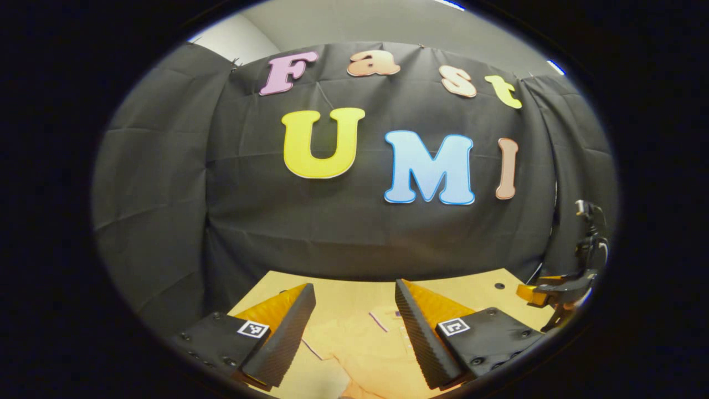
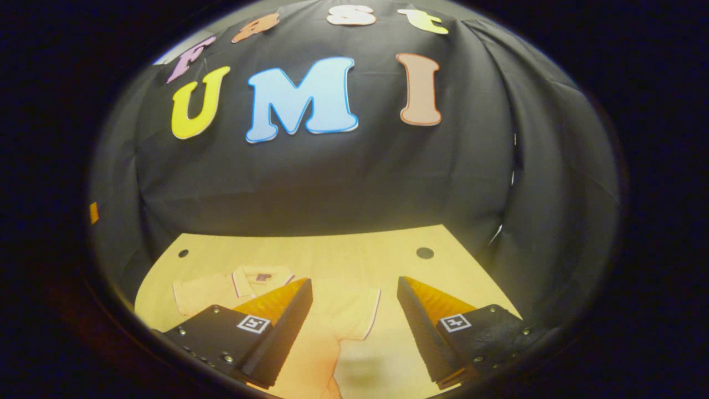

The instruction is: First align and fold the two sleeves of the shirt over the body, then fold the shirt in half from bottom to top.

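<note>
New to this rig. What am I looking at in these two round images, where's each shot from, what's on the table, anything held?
There is no robot arm: a person holds a two-finger gripper in each hand, and each gripper carries a fisheye camera looking forward along its own fingers. The left gripper view shows the left gripper at the bottom, jaws apart and empty. At its right edge, farther off, you see the right gripper. The right gripper view shows the right gripper, also open and empty. On the wooden table lies a pale short-sleeved shirt with a collar, spread flat, its sleeves not yet folded. Nothing is held; both grippers hover above the shirt.
</note>
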A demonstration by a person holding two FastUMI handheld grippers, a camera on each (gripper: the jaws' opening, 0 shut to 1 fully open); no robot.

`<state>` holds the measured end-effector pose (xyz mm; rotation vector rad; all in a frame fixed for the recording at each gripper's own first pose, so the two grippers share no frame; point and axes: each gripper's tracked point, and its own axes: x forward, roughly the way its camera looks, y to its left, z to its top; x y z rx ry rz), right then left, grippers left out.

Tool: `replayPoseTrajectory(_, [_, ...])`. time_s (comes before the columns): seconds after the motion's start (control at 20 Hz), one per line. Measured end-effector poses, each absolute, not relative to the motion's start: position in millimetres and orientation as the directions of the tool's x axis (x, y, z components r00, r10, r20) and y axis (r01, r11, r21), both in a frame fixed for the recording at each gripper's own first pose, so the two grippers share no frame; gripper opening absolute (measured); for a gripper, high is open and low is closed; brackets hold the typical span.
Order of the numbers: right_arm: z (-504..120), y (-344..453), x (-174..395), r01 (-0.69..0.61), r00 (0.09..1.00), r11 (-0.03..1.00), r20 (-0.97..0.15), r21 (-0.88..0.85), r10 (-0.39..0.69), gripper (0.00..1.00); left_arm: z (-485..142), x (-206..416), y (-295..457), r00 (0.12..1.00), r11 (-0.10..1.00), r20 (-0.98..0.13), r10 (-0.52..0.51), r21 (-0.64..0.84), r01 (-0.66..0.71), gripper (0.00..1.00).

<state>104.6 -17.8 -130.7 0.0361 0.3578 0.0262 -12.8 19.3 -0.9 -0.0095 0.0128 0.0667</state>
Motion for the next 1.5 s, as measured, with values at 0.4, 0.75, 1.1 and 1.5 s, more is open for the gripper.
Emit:
replayPoseTrajectory(0.4, [-237,-27,152,0.011,0.820,0.999,-0.573,0.031,0.009,0.96,-10,-3,43,0.991,0.992,-0.044,0.122,0.009,-0.122,0.93])
replayPoseTrajectory(0.75, [-308,-35,166,0.042,0.713,0.999,-0.701,0.017,-0.018,0.95,-20,6,52,0.986,0.988,-0.072,0.152,0.009,-0.151,0.94])
replayPoseTrajectory(1.1, [-328,-31,165,0.041,0.688,0.999,-0.725,0.035,-0.003,0.84,-24,7,53,0.983,0.986,-0.074,0.166,0.007,-0.166,0.94])
replayPoseTrajectory(1.5, [-325,-19,170,0.034,0.702,0.991,-0.709,0.128,0.067,0.03,-26,9,51,0.983,0.986,-0.074,0.165,0.009,-0.165,0.94])
